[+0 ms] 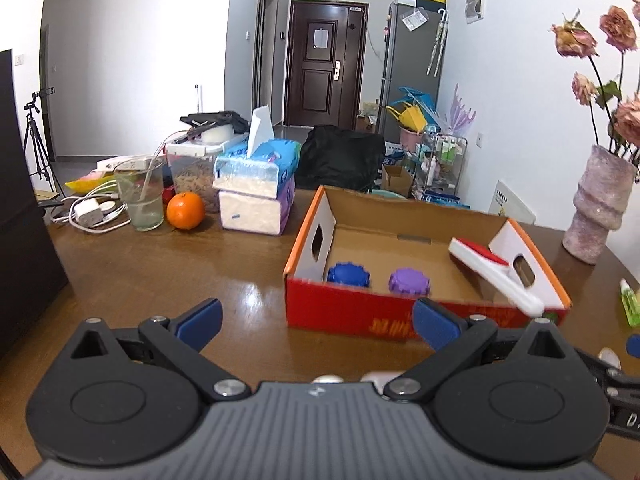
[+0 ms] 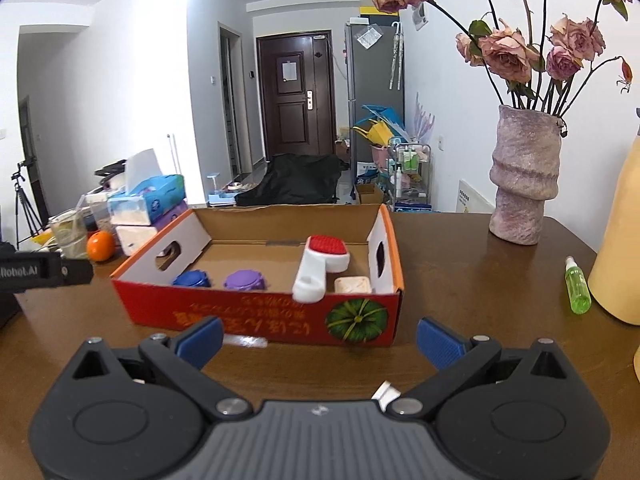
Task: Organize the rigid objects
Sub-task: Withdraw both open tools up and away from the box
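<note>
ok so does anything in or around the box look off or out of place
Mostly tidy. The white brush with the red pad lies tilted in the cardboard box, its handle end propped on the front wall and poking above the rim rather than lying flat. A small green spray bottle lies on its side on the table, outside the box.

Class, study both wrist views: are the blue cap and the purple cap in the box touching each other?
Apart. Both views show bare cardboard floor between the blue cap and the purple cap in the box.
</note>
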### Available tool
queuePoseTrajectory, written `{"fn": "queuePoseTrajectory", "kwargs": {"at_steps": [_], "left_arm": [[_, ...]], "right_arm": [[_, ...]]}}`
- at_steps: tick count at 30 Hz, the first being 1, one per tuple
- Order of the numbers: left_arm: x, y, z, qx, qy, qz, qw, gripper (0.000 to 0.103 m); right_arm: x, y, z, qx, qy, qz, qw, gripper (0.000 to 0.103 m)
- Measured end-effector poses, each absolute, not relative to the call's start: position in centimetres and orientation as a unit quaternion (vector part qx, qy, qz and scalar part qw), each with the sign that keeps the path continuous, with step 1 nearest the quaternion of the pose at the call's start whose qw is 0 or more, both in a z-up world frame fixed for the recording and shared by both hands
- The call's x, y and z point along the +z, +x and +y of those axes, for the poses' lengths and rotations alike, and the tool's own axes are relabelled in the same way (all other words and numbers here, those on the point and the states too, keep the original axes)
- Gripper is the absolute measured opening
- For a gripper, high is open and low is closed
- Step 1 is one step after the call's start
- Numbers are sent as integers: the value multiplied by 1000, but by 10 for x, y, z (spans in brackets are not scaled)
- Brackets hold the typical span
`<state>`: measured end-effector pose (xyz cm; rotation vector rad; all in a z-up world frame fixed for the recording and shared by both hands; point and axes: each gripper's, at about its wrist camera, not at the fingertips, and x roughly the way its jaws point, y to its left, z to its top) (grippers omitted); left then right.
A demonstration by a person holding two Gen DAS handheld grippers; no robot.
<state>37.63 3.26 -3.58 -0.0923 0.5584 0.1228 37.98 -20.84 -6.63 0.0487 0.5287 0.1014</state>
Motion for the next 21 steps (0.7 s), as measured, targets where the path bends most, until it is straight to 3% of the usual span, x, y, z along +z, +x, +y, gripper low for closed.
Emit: {"fn": "queuePoseTrajectory", "kwargs": {"at_steps": [21], "left_arm": [[-25,277,28,43,-49,229,971,103]], "right_arm": [[-69,304,-197,68,22,239,968,103]]}}
